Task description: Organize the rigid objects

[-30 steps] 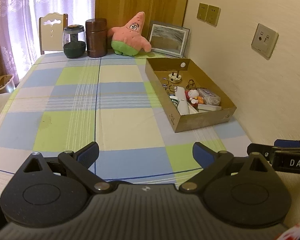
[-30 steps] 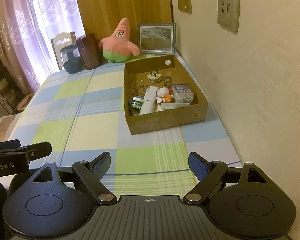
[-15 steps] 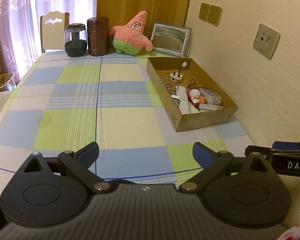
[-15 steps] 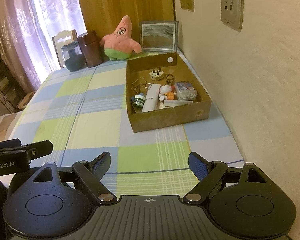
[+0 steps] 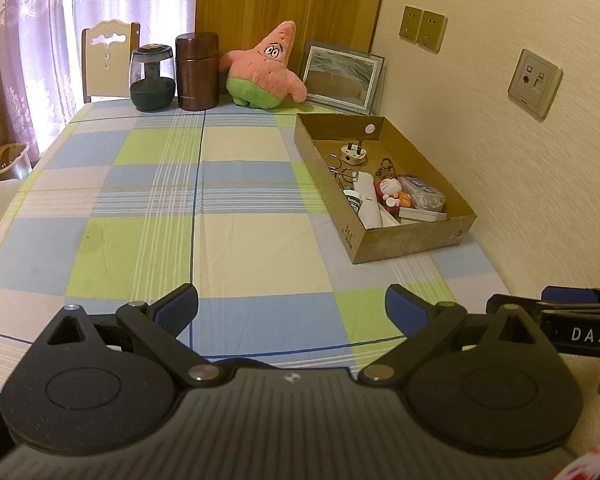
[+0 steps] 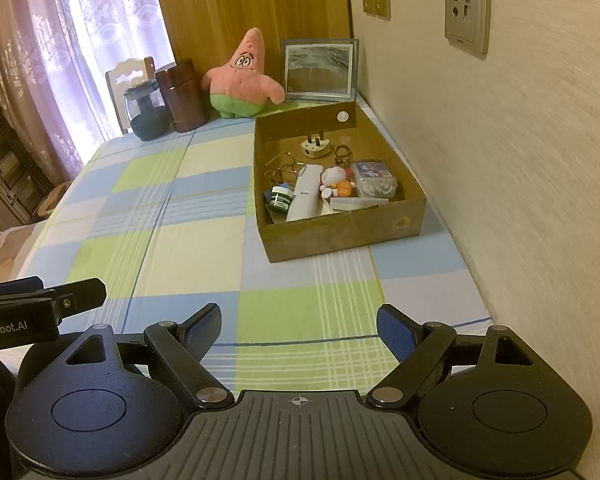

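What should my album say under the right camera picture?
Open right gripper hovers over the checked tablecloth, facing a cardboard box of small things.

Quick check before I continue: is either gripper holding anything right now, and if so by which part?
Nothing is held. The left gripper and right gripper both have jaws open over bare tablecloth; the small items lie in the cardboard box.

Matt cardboard box (image 6: 340, 236) — woven tablecloth (image 6: 188, 248)

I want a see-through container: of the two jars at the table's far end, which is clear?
The left one, the glass jar with dark contents; the brown canister beside it is opaque.
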The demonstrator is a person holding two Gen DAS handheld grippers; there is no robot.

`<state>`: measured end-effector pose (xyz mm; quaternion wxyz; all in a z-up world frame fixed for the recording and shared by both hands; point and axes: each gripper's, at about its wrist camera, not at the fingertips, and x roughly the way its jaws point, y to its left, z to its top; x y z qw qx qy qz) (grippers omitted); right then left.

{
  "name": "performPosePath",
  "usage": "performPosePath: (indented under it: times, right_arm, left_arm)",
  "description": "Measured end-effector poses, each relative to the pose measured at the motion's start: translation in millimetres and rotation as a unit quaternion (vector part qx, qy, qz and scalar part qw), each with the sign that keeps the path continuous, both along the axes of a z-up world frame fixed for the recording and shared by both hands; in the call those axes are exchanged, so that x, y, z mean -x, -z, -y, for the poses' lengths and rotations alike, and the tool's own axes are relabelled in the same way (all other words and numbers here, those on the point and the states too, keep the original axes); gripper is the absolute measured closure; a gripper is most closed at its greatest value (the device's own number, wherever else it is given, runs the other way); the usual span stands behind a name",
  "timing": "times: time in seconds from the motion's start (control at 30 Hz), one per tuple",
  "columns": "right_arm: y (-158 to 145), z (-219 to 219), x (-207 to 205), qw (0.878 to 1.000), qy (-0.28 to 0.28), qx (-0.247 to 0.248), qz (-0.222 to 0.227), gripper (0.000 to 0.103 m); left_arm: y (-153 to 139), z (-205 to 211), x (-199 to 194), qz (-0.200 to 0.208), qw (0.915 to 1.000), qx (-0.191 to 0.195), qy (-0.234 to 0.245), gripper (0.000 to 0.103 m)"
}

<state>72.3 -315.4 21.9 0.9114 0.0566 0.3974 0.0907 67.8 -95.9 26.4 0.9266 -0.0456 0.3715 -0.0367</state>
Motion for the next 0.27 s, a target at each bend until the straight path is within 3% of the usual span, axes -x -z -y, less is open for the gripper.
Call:
performPosePath:
  times: [0.27]
  right_arm:
    - [-0.4, 0.2, -0.2, 1.0, 0.001, 0.0, 0.0, 0.021]
  left_arm:
    - [1.3, 0.5, 0.9, 0.003, 1.0, 0.004, -0.002, 0.004]
